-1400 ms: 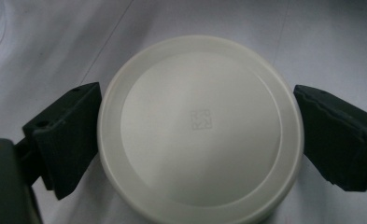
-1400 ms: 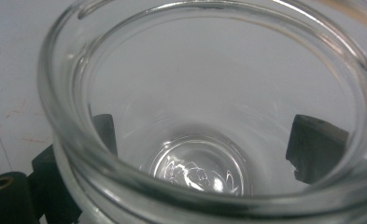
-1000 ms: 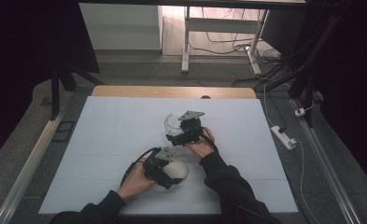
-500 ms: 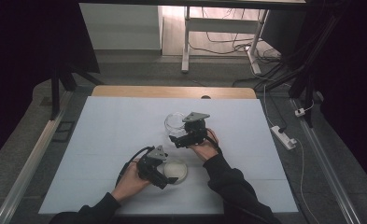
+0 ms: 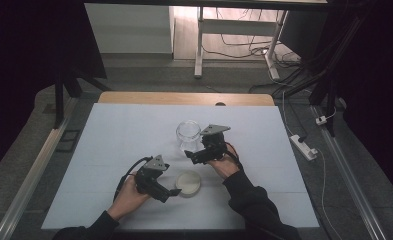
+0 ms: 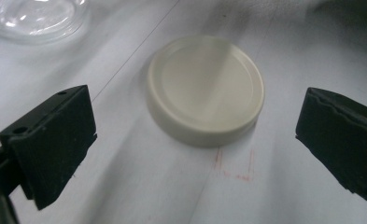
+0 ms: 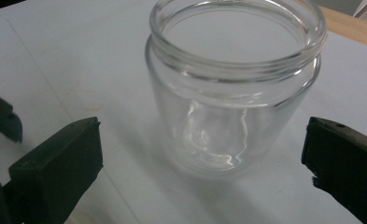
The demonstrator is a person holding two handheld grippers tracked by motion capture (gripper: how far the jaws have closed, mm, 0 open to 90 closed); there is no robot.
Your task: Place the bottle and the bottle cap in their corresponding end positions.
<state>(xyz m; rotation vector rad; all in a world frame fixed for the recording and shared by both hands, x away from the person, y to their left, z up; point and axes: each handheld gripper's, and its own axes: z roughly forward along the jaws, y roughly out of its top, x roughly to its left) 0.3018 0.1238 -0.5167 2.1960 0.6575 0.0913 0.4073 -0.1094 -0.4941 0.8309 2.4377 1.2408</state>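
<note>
A clear glass jar stands upright and open-mouthed on the white table. A cream round lid lies flat on the table nearer the person. My left gripper is open just left of the lid. In the left gripper view the lid lies ahead of the left gripper, untouched. My right gripper is open just in front of the jar. In the right gripper view the jar stands a little beyond the right gripper, with its jaws wide on either side.
The jar's base shows at the top left of the left gripper view. A tip of the left gripper shows at the left edge of the right gripper view. A wooden strip borders the table's far edge.
My left gripper has drawn back to the left, away from the lid, which stays flat on the table. The right gripper has shifted slightly right and nearer. The jar has not moved.
</note>
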